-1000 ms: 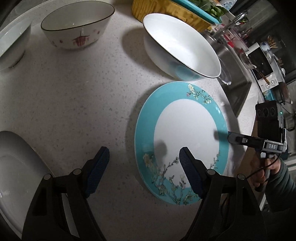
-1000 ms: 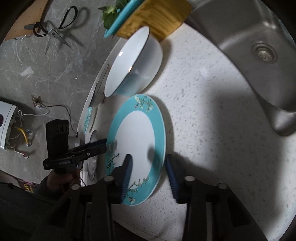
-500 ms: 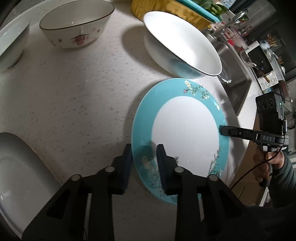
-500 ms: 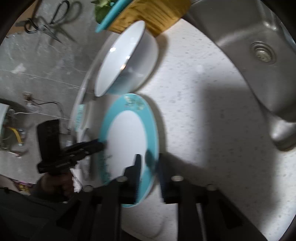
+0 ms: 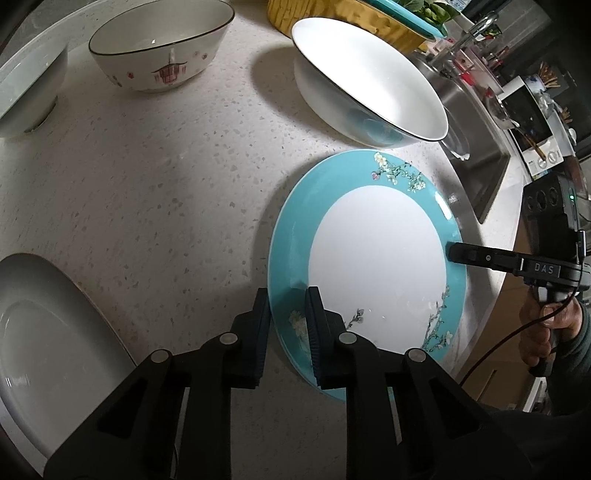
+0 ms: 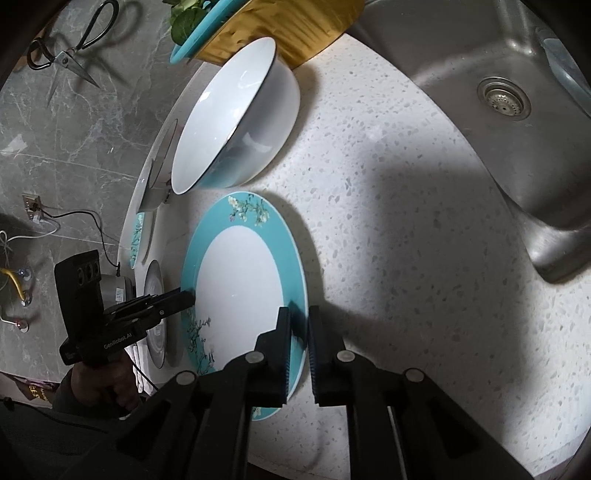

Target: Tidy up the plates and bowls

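A teal-rimmed plate with a white centre and blossom sprigs (image 5: 376, 251) lies on the speckled counter. My left gripper (image 5: 288, 291) straddles its near-left rim, one pad under the edge and one on top. Its jaws are closing, and the pads press on the rim. From the opposite side my right gripper (image 6: 299, 310) is shut on the plate (image 6: 240, 280) at its right rim. Each gripper shows in the other's view, the right gripper (image 5: 452, 253) at the plate's far edge and the left gripper (image 6: 186, 297) likewise.
A large white bowl (image 5: 369, 74) sits just beyond the plate. A patterned bowl (image 5: 159, 48), a pale bowl (image 5: 26, 85) and a white plate (image 5: 44, 325) stand to the left. The steel sink (image 6: 498, 92) lies right, with a yellow basket (image 6: 295, 29) behind and scissors (image 6: 66, 55) on the wall.
Both grippers went from open to closed over opposite rims of the teal plate. The left one slid right onto the rim. The plate has stayed in place.
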`<state>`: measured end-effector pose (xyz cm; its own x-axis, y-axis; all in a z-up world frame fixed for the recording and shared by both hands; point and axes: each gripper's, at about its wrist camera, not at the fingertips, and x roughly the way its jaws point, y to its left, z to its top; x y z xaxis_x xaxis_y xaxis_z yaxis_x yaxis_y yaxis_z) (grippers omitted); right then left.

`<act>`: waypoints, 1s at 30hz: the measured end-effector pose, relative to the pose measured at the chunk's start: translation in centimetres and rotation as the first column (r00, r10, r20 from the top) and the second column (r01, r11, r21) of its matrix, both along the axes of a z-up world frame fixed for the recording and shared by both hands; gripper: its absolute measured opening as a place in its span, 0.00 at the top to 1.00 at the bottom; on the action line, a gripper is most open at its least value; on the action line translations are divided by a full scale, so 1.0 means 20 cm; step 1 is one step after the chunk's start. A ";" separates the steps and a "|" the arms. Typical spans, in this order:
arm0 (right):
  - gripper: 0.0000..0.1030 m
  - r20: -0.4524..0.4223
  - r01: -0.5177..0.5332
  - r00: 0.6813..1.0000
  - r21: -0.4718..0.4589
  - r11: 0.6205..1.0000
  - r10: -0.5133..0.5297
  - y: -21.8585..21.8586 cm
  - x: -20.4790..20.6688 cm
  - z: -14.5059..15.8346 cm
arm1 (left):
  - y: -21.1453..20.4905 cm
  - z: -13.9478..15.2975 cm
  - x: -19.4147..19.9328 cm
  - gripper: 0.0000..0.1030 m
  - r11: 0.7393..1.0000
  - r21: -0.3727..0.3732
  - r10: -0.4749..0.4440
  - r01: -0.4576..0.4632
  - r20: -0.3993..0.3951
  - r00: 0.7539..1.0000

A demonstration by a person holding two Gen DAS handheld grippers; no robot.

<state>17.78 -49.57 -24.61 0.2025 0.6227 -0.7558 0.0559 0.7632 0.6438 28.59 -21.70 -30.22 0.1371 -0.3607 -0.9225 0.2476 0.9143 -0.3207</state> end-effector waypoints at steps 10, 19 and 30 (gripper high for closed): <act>0.89 0.006 -0.026 1.000 -0.005 1.000 0.026 0.06 0.03 0.11 | 0.12 0.18 -0.04 0.84 0.999 -0.014 0.033 -0.033 0.026 0.999; 0.89 0.025 -0.104 0.994 0.015 0.994 0.104 0.28 0.06 0.24 | 0.37 0.34 -0.13 0.84 0.994 -0.018 0.110 -0.109 0.051 0.993; 0.89 0.059 -0.282 0.959 0.052 0.958 0.279 0.81 0.12 0.30 | 0.94 0.45 -0.32 0.84 0.952 0.014 0.304 -0.306 0.076 0.950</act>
